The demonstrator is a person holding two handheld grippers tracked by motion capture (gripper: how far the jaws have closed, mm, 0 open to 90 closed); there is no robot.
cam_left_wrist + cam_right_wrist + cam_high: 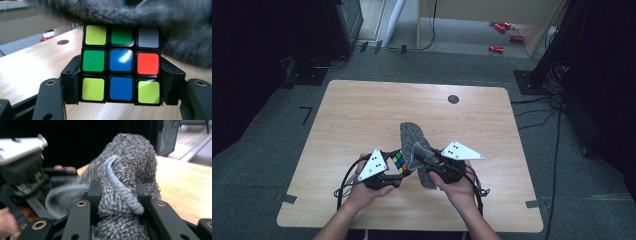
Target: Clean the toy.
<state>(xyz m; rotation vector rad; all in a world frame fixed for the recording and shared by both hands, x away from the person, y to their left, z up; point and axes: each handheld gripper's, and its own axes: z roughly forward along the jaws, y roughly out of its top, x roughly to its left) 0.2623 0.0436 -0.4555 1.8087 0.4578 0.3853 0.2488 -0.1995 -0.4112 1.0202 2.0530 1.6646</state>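
Observation:
A colourful puzzle cube (399, 162) (121, 64) is clamped between the black jaws of my left gripper (396, 167) (120, 83), held just above the wooden table (362, 115) near its front middle. A grey fuzzy cloth (414, 140) (125, 182) with a pale blue hem hangs bunched in my right gripper (419, 159) (117, 200), which is shut on it. The cloth presses against the cube's right and top sides; in the left gripper view the cloth (150, 15) drapes over the cube. A person's hands hold both grippers.
A small dark round hole (453, 99) sits in the table near its far edge. Red cans (502, 30) lie on the floor beyond the table. Cables (537, 112) run over the floor at the right. Bare wood spreads to the left and far side.

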